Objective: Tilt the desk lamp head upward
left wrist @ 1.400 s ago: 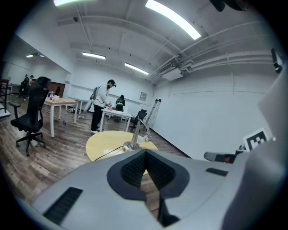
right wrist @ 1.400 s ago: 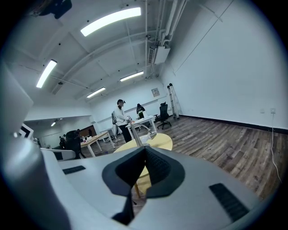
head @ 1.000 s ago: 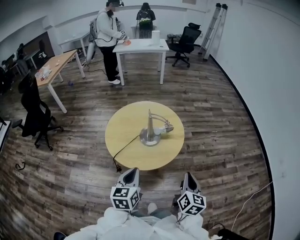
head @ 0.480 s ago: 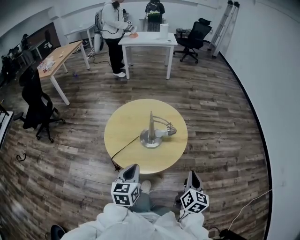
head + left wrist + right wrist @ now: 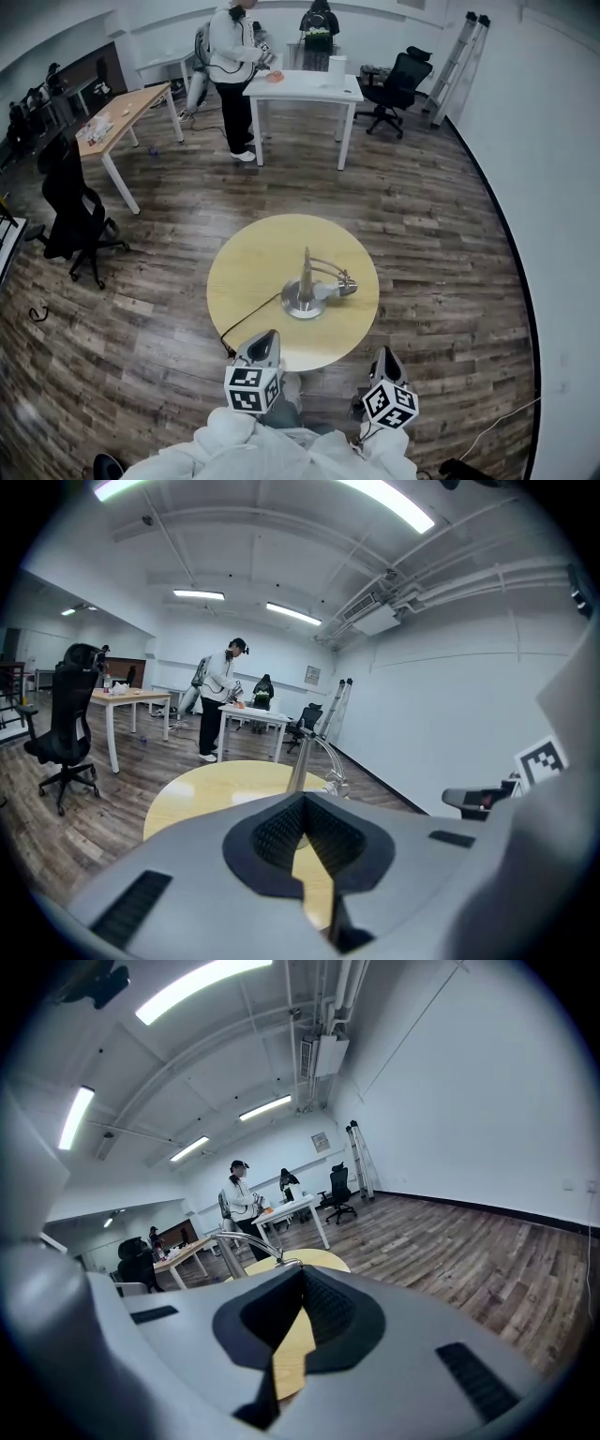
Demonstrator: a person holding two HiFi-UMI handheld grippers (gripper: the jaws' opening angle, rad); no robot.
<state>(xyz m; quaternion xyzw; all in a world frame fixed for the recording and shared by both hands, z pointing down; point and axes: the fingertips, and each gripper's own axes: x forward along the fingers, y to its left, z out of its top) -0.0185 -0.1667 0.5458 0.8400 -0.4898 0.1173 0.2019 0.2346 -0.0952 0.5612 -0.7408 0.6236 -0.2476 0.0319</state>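
Observation:
A silver desk lamp (image 5: 306, 286) stands on a round yellow table (image 5: 253, 262). Its cone post rises from a round base, a thin curved arm bends right, and the head (image 5: 341, 287) hangs low over the tabletop. A black cord (image 5: 251, 319) runs off the table's near left edge. My left gripper (image 5: 264, 348) and right gripper (image 5: 385, 361) are both shut and empty, held close to my body, short of the table's near edge. In the left gripper view the lamp (image 5: 305, 757) shows just past the closed jaws; in the right gripper view its arm (image 5: 246, 1239) shows at left.
A white table (image 5: 302, 89) stands at the back with a person (image 5: 230, 56) beside it. A wooden desk (image 5: 117, 117) and a black office chair (image 5: 67, 211) are at left. Another chair (image 5: 401, 80) and a ladder (image 5: 459, 52) stand far right by the white wall.
The head view has shifted: the table and lamp now sit lower and nearer. Both grippers stay shut, in much the same place in the frame.

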